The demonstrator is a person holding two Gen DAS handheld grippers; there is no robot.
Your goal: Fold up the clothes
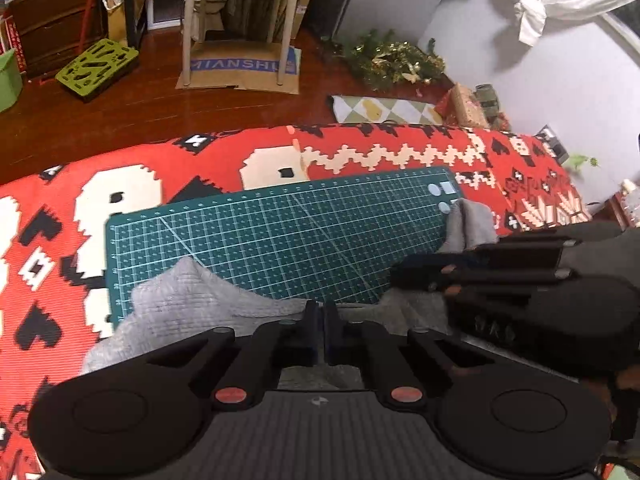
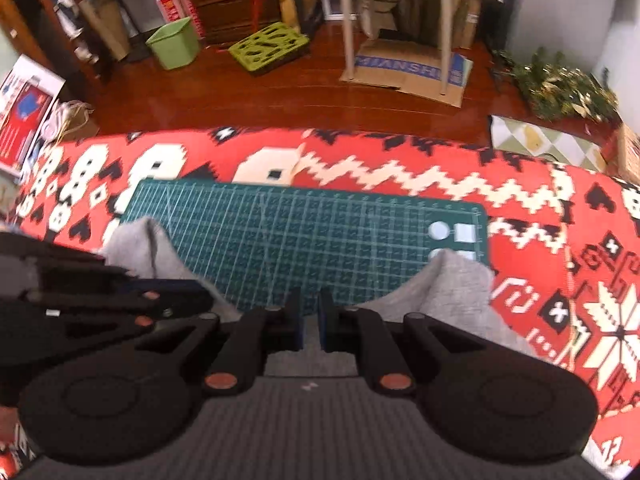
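Left wrist view: the left gripper [image 1: 322,312] has its jaws nearly together, pinching the near edge of the grey cloth [image 1: 192,300], which lies across the green cutting mat [image 1: 280,232] from 7 to 3 o'clock. The right gripper [image 1: 404,276] sits at 3 o'clock.

Right wrist view: its jaws are a narrow slit apart over the cloth's edge; can't tell if they're gripping it. The red patterned blanket [image 2: 400,168] lies underneath the mat.

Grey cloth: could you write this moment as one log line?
step: folding | left gripper: shut on grey cloth | right gripper: nearly shut, grip unclear | surface: green cutting mat
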